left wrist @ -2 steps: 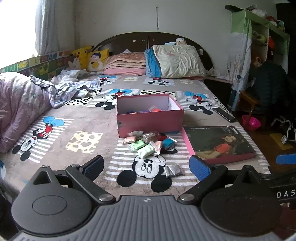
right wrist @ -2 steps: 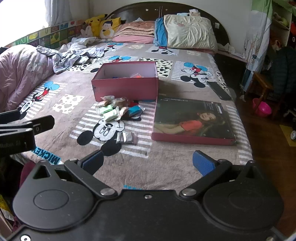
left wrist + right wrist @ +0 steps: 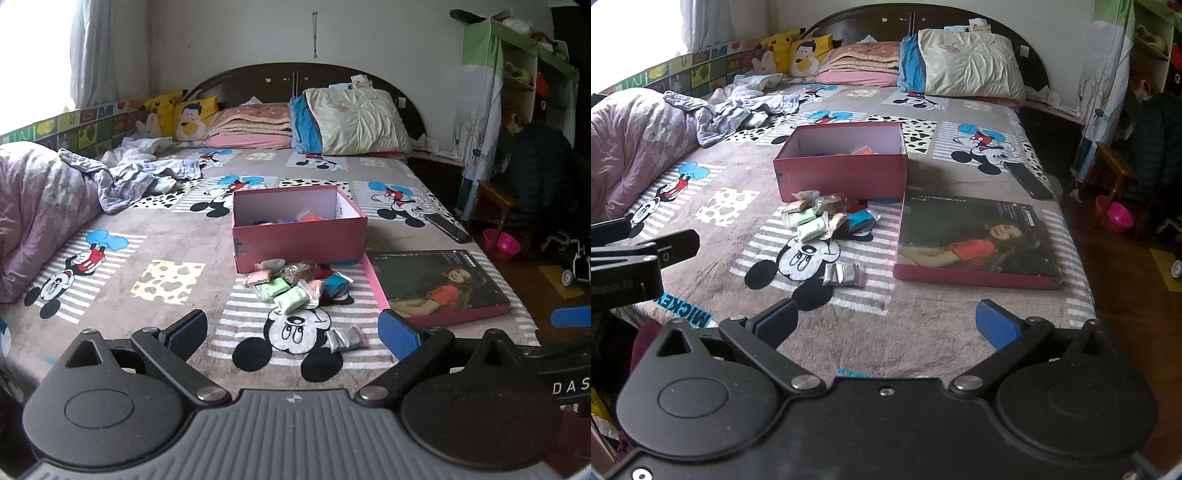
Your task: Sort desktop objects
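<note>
Left wrist view: I'm holding my left gripper (image 3: 291, 328) spread wide over the near edge of the bed (image 3: 110, 251), nothing between the pads. The silver packet (image 3: 345, 338) is lying just ahead, between the fingertips in frame but beyond them, on the bedspread. The pile of coloured packets (image 3: 295, 286) is sitting further out, right against the front wall of the pink box (image 3: 299, 240). The box is lying open with a few packets inside. The box lid (image 3: 437, 286), printed with a woman's picture, is lying flat to the right of the pile, its near corner close to my right-side pad. A black remote (image 3: 447, 227) is lying behind the lid. A blue pad of the right gripper is showing at the far right edge.

Right wrist view: I'm holding my right gripper (image 3: 886, 325) equally spread, empty, near the foot of the bed (image 3: 923, 332). The silver packet (image 3: 842, 274) is ahead and left of centre, the pile (image 3: 827, 218) beyond it, the box (image 3: 842, 173) behind that. The lid (image 3: 975, 240) is straight ahead here. This view is also showing my left gripper's body (image 3: 635, 258) at the left edge and the bed's right side with bare floor (image 3: 1126, 280).
</note>
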